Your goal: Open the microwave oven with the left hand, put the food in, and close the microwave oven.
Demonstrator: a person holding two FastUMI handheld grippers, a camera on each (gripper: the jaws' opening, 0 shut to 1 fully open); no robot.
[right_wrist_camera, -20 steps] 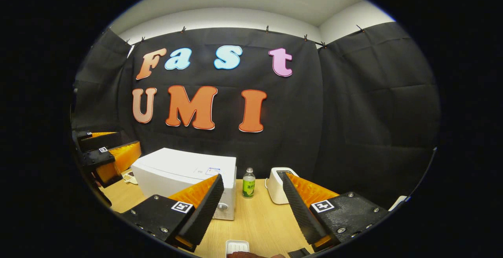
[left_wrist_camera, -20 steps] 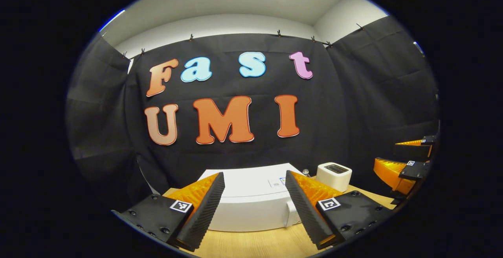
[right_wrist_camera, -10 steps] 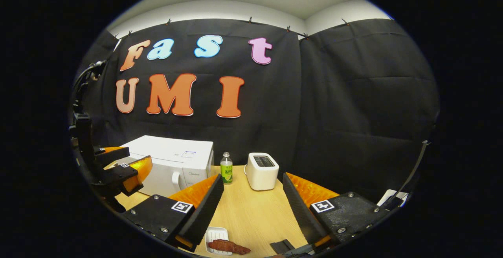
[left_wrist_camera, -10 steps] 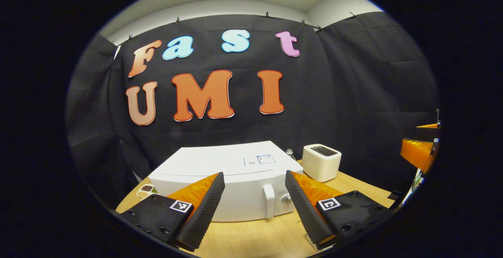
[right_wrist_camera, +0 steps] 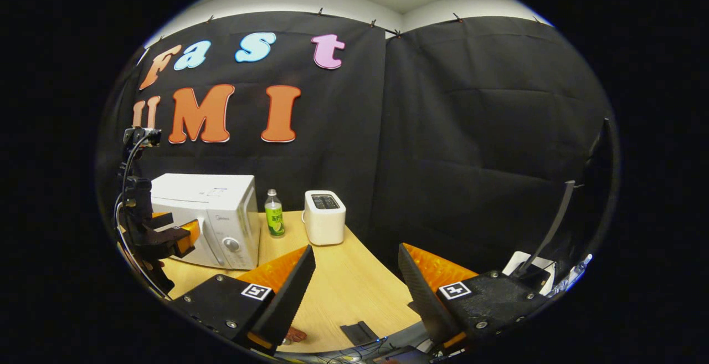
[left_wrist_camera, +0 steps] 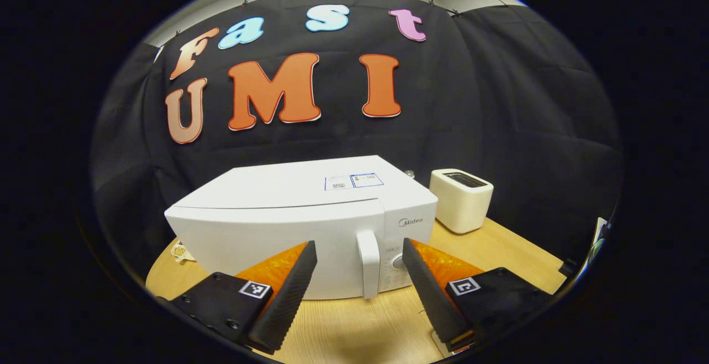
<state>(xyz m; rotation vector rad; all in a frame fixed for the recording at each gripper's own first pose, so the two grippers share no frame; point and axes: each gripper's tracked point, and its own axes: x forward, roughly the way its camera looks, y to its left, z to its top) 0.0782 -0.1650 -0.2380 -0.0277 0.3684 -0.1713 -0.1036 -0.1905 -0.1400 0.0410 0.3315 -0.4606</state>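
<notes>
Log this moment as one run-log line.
phase: approach | microwave: door shut | left claw: open, in front of door handle, no contact | right claw: open, empty, over table

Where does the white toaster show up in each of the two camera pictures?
Left gripper view: the toaster stands right of centre on the wooden table, just right of the microwave oven.
Right gripper view: the toaster stands left of centre at the back of the table, with a green bottle between it and the microwave oven.
Shared landmark: the white microwave oven, door closed.
</notes>
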